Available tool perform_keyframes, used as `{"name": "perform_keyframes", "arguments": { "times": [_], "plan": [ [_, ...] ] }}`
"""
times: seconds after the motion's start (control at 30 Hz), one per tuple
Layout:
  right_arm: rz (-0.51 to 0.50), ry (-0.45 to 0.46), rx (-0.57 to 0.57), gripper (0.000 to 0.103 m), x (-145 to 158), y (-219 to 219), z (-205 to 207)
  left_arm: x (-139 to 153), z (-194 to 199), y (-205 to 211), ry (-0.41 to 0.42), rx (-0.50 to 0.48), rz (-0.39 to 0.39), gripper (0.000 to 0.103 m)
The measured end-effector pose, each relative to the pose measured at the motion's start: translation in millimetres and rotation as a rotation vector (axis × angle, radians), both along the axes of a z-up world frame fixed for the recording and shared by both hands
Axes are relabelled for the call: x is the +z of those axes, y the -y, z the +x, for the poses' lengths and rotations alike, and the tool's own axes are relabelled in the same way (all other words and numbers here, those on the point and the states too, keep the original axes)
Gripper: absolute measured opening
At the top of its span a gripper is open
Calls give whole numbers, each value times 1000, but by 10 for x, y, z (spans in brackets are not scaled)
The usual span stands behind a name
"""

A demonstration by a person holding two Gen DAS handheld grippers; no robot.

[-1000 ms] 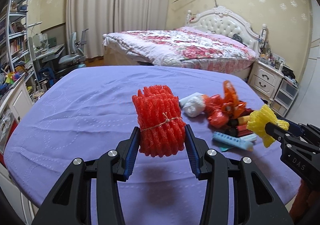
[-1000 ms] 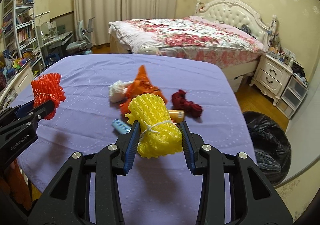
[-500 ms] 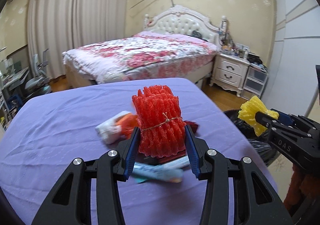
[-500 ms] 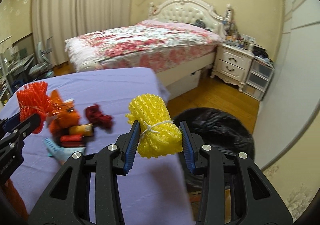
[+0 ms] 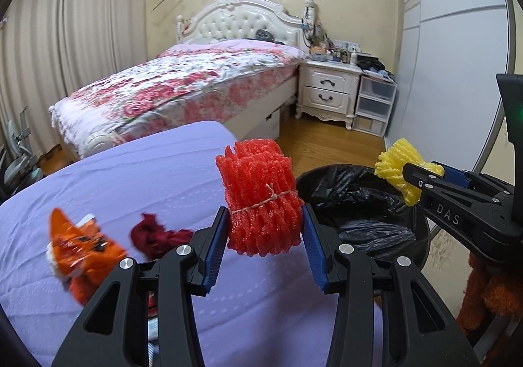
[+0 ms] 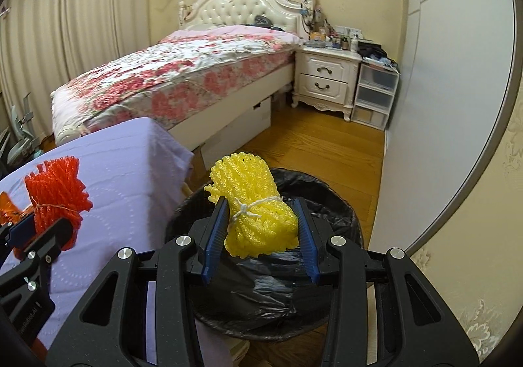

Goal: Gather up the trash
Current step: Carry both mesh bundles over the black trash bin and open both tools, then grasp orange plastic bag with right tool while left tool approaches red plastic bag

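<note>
Your left gripper squeezes a red net between its blue pads, so its jaws are closed on it. The red net is a roll of foam mesh tied round the middle with thin string. It hangs over the right edge of the purple table. Your right gripper squeezes a yellow net, tied with white string, so those jaws are closed on it too. The yellow net hangs right above the bin, which has a black bag in it. The bin stands on the wood floor, just to the right of the table. On the table, to the left of your left gripper, lie an orange wrapper and a dark red rag, close to each other. In the left view the right gripper shows at the right side, holding the yellow net over the far right rim of the bin. Far behind the table is a bed with a flowery cover. A white nightstand stands to the right of the bed.
</note>
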State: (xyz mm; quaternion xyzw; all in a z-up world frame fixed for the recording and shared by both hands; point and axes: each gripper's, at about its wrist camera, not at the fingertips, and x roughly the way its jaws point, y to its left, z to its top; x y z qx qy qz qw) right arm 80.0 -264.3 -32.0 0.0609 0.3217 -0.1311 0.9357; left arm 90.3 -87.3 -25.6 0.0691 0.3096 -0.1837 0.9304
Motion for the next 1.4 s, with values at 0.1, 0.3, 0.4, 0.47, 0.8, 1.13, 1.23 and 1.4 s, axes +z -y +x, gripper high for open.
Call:
{"name": "perform_keyframes", "arguments": {
  "times": [0.1, 0.3, 0.4, 0.47, 0.8, 1.13, 1.23, 1.4],
  "plan": [
    [11, -10, -19, 40, -60, 104, 45, -48, 88, 166, -7, -21, 16, 45],
    [9, -27, -43, 40, -157, 224, 136, -118, 200, 400, -17, -45, 44, 45],
    [16, -37, -50, 40, -210, 279, 181, -140, 255, 484, -18, -51, 56, 45],
    [21, -43, -56, 41, -243, 303, 201, -158, 279, 533, -13, -56, 70, 45],
    [14, -46, -95, 54, -253, 367, 189, -219, 354, 583, -24, -37, 79, 73],
    [23, -24, -112, 65, -165, 365, 77, -90, 281, 441, 1, 23, 77, 79],
    [33, -14, -106, 68, -135, 333, 33, -56, 201, 365, 14, 41, 84, 79],
    [40, -14, -70, 69, -108, 187, -35, -4, 99, 97, 17, 85, 85, 79]
  ]
}}
